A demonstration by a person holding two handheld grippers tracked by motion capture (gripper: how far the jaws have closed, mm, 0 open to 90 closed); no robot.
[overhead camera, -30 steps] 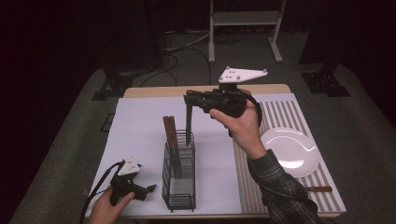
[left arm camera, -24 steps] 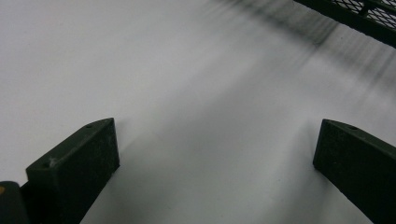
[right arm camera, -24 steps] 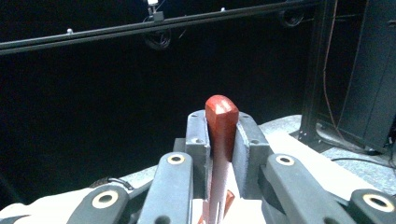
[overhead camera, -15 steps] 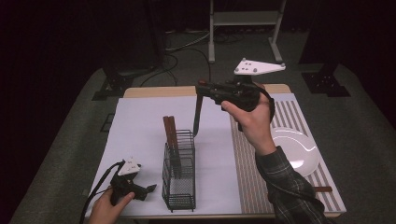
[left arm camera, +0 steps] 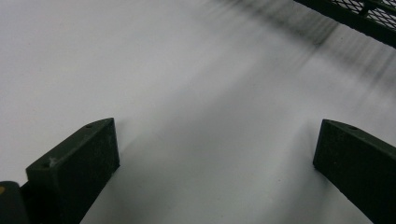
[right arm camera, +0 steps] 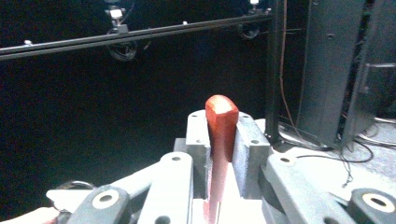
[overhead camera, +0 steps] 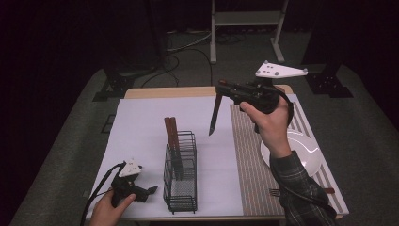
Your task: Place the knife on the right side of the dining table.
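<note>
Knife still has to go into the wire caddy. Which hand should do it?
Right. The right gripper is already shut on the knife, blade hanging down over the mat beside the wire caddy. The left gripper rests open and empty on the table by the caddy's base.

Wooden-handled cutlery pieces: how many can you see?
4: two upright in the black wire caddy, at and; one knife hanging from the right gripper; one fork near the white plate. More may be hidden.
</note>
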